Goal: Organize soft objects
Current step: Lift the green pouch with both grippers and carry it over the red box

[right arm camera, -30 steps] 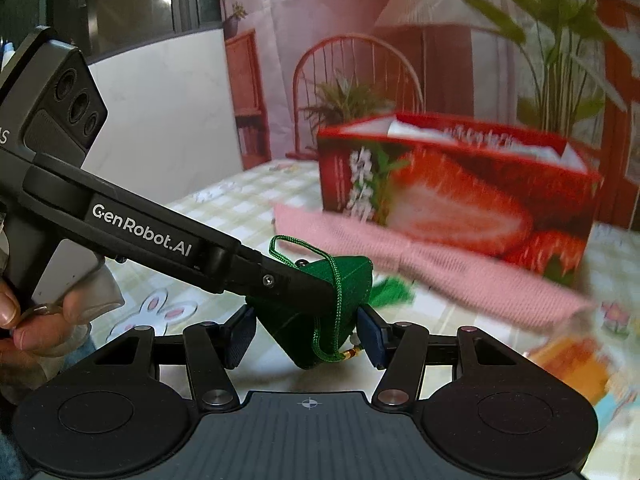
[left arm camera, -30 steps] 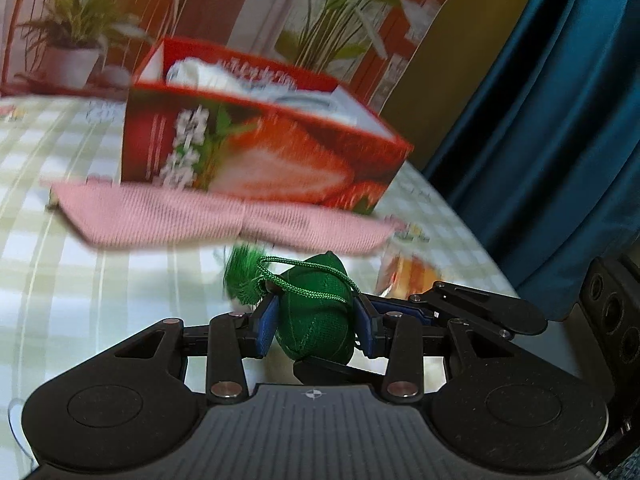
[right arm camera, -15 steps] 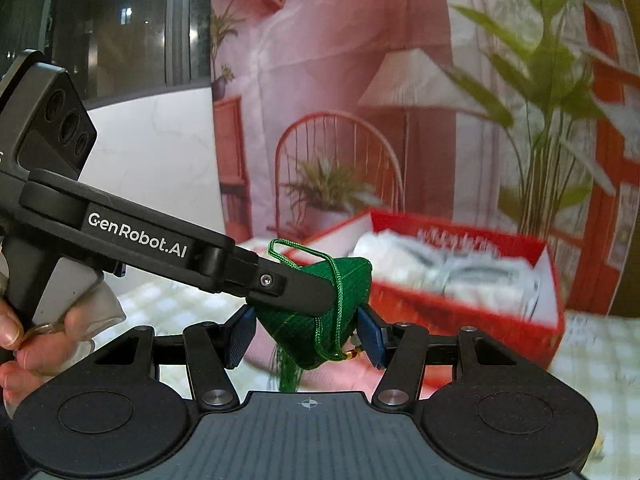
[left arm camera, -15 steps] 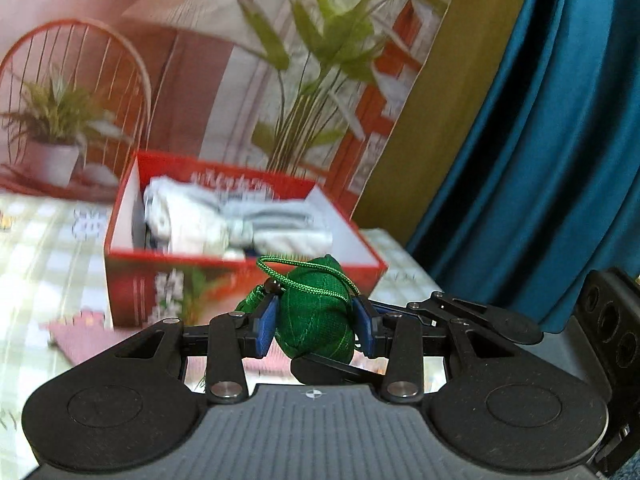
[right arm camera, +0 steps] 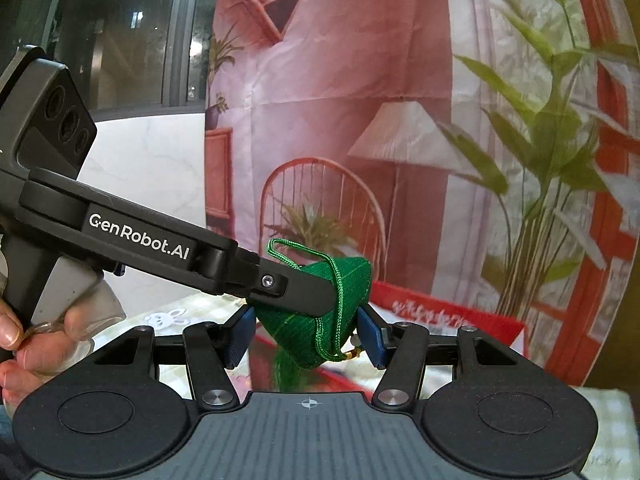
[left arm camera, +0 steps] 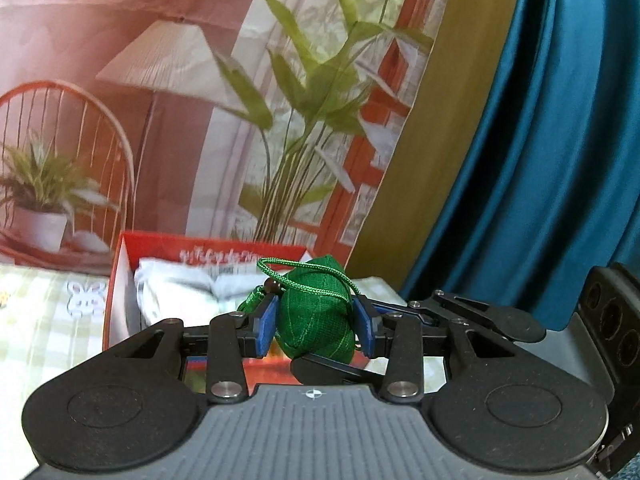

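Note:
A green fabric sachet point(left arm camera: 316, 320) with a green cord loop and tassel hangs in the air, pinched from two sides. My left gripper point(left arm camera: 316, 328) is shut on it, blue pads point(left arm camera: 265, 326) pressed into its flanks. My right gripper point(right arm camera: 306, 334) is shut on the same sachet point(right arm camera: 352, 280) from the crossing direction. In the right wrist view the left gripper's black finger point(right arm camera: 296, 290) lies across the sachet's front. Below and beyond stands the red strawberry box point(left arm camera: 120, 280), folded white cloths point(left arm camera: 180, 284) inside it.
A checked tablecloth point(left arm camera: 48, 320) covers the table around the box point(right arm camera: 452, 316). A printed backdrop with lamp, chair and plants hangs behind; a teal curtain point(left arm camera: 540, 160) is to the right. A person's hand point(right arm camera: 24, 340) holds the left gripper's handle.
Both grippers have risen together with the sachet held between them. The box has sunk in view, its open top now shows, and the pink cloth in front of it has dropped out of sight.

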`<state>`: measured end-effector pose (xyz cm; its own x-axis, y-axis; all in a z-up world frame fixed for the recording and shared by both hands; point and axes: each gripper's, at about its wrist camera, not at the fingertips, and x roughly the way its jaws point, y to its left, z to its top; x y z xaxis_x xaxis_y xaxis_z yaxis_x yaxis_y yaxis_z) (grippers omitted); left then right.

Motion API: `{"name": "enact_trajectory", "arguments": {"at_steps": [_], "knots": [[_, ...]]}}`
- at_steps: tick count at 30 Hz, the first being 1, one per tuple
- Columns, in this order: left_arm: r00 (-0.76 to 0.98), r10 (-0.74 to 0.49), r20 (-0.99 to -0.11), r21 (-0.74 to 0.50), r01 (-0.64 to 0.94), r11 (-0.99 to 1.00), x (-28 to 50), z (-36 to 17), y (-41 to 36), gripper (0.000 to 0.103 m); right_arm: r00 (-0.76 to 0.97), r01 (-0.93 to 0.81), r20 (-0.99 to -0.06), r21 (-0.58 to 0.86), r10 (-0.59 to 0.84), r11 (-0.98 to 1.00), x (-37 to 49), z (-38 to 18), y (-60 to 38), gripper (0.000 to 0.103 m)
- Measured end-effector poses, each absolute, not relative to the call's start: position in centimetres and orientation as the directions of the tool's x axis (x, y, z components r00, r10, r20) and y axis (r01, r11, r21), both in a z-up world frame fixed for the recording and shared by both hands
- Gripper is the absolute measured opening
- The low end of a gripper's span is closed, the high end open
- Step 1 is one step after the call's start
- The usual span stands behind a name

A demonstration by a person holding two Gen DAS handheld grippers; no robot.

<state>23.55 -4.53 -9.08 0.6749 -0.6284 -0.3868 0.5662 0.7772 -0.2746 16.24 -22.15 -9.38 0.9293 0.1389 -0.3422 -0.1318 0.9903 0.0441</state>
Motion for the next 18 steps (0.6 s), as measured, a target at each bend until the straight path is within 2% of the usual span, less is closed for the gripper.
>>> {"name": "enact_trajectory", "arguments": {"at_steps": [10, 18], "knots": [[0.703, -0.641, -0.306, -0.273, 0.581, 0.767, 27.5, -5.6, -4.7, 0.043, 0.947, -0.121, -0.303, -0.016, 0.111, 0.993, 20.6, -5.6, -23.7, 0.052], [0.691, -0.63, -0.354, -0.311, 0.548, 0.776, 30.2, -7.9, -4.0, 0.043, 0.929, -0.132, -0.352, -0.024, 0.115, 0.991, 24.0, -6.7, -23.7, 0.052]]}}
